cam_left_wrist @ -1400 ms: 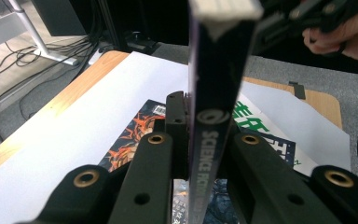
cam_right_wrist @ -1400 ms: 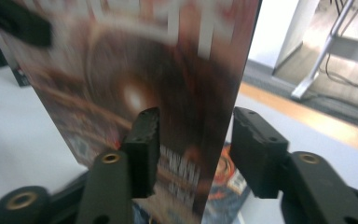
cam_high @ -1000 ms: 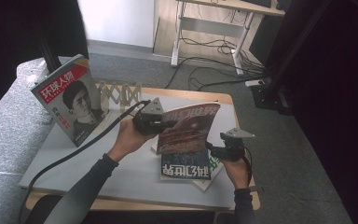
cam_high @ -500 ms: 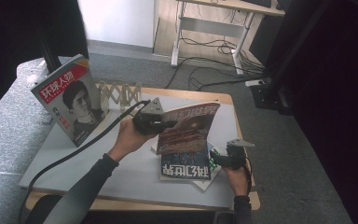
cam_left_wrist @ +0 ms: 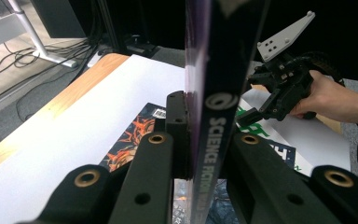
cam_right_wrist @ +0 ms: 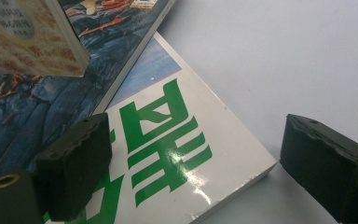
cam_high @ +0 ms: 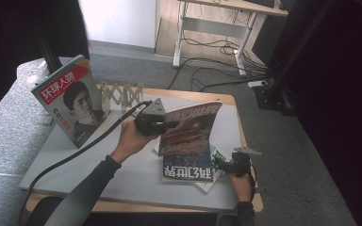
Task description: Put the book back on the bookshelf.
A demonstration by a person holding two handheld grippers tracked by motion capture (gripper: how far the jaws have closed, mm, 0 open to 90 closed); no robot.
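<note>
A: Table, white mat over a wood top. What lies on it?

B: 3 magazines near the right side. The dark one lies flat, with the green-lettered white one under it, its corner poking out at the right edge. The 3rd magazine is raised above them, held upright and tilted. A 4th, with a portrait cover, stands propped at the far left, well apart, with a wooden rack just behind it.

A: Left gripper?

B: Pads pressed together on the raised magazine's spine edge; the spine runs straight up between its jaws in the left gripper view.

A: Right gripper?

B: Jaws spread wide, and they have just been opening. Low over the white magazine's corner, 1 pad above the cover, the other past the edge over bare mat. Neither pad presses on it.
</note>
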